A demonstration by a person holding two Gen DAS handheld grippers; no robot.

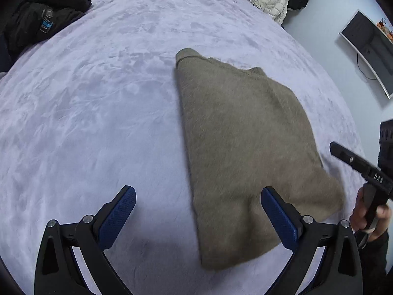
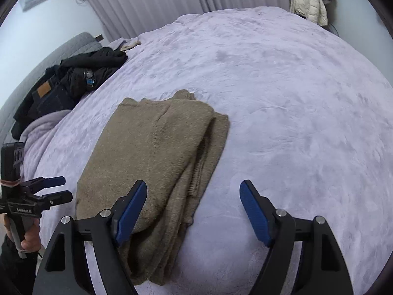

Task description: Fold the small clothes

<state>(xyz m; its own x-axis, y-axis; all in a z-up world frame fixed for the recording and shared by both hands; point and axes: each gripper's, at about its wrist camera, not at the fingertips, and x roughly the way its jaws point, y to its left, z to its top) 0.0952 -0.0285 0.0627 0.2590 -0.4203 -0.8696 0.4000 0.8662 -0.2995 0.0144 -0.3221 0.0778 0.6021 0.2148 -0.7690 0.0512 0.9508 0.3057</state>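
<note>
An olive-brown fuzzy sweater (image 1: 245, 142) lies folded into a long stack on the lilac bed cover (image 1: 98, 113). It also shows in the right wrist view (image 2: 157, 157), with layered folded edges on its right side. My left gripper (image 1: 197, 217) is open and empty above the sweater's near left edge. My right gripper (image 2: 194, 211) is open and empty above the sweater's near right edge. Each gripper shows in the other's view: the right one (image 1: 356, 169) at the right border, the left one (image 2: 59, 189) at the left border, open.
A pile of dark clothes (image 1: 41, 19) lies at the far left of the bed, seen also in the right wrist view (image 2: 73, 81). A cream puffer jacket (image 1: 272, 2) hangs beyond the far edge. A monitor (image 1: 368, 49) stands at the right.
</note>
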